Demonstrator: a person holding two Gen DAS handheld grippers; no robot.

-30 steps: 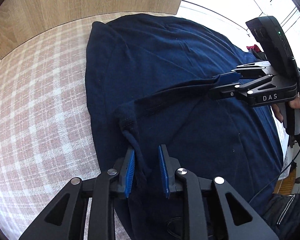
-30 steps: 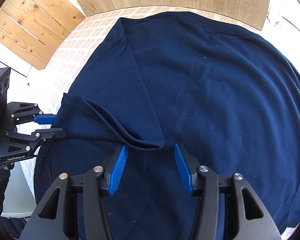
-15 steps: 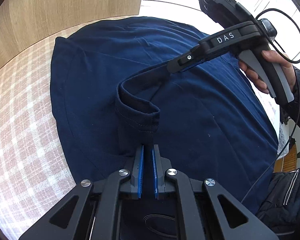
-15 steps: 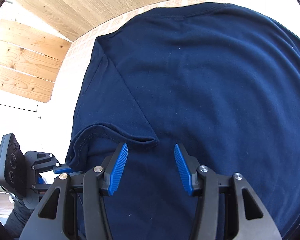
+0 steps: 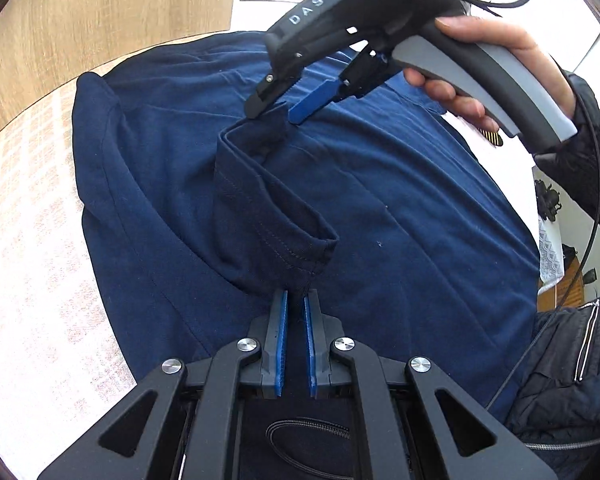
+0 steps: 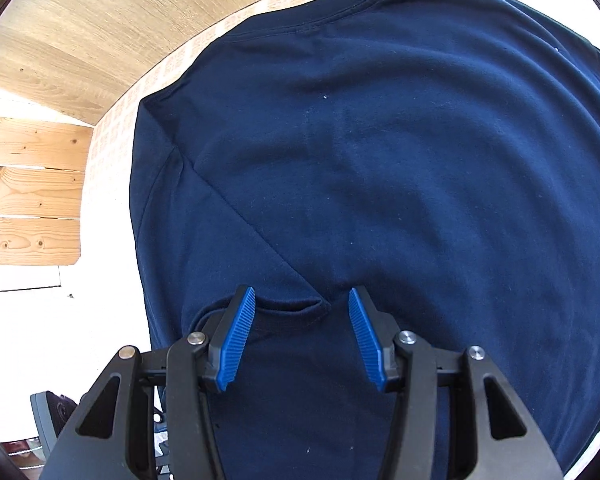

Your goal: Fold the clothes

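Because the left hand-held gripper [image 5: 295, 300] pinches only the stitched edge of the sleeve [image 5: 276, 216], that sleeve could slip out. Its blue pads sit almost together with dark cloth squeezed between their tips. The sleeve belongs to the big dark blue cotton T-shirt [image 6: 400, 160], which lies spread flat on the pale checked cloth [image 5: 24, 208] over the bench.

The right hand-held gripper [image 5: 274, 110] has its fingers apart, with the far corner of the sleeve between them — it is not squeezing yet. If the left one pulls before the right one bites, the sleeve could twist or flop back in a lump. A hard tug could also drag the whole T-shirt along the checked cloth and wrinkle it.

The left wrist view shows things the other view does not: the sleeve lifted off the T-shirt like a little tunnel, the person's bare hand [image 5: 484, 68] on the grey handle, and a black jacket [image 5: 560, 380] to the right of the T-shirt.

The right wrist view shows other things — the round neck edge at the far side of the T-shirt, a long crease running across it, and light wooden boards [image 6: 28, 188] to the left of the T-shirt. There the sleeve edge lies low between the wide blue pads.
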